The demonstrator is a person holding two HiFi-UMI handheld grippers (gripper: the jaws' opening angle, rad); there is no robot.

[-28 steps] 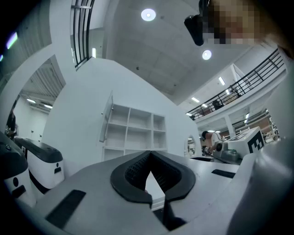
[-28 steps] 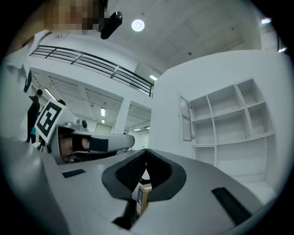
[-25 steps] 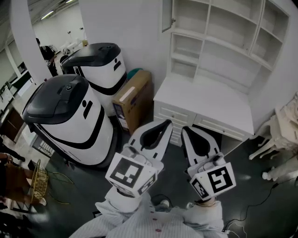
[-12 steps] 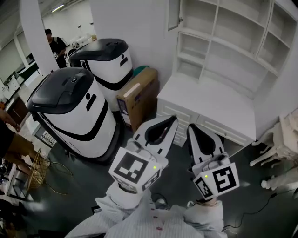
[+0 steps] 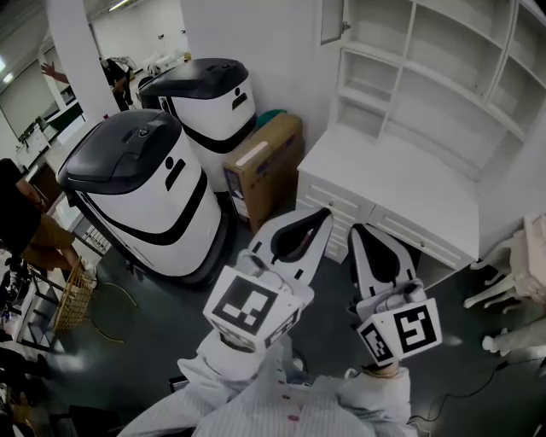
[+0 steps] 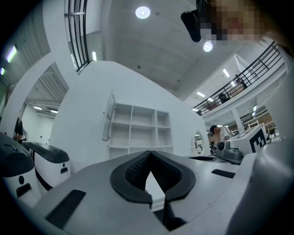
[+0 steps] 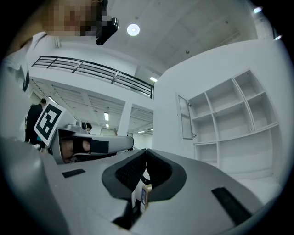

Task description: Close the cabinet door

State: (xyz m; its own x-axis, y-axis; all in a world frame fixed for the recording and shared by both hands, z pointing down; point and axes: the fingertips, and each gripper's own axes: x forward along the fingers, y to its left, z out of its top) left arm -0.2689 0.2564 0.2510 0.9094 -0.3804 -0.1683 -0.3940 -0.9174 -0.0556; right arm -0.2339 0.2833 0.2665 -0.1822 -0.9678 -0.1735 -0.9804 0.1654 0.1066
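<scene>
Left gripper (image 5: 322, 218), right gripper (image 5: 358, 233): jaws together, empty.

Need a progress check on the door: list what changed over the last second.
Only the head view shifted: door, desk and machines sit further right in it. A person at the back now holds an arm out. Nothing grabbed or released. Left gripper and right gripper stay shut, empty, short of the desk; door stays open.

Robotics lab hall: bulky white robots (image 5: 141, 201), mezzanine railing (image 7: 92, 69), staged white cabinet (image 5: 426, 77)
</scene>
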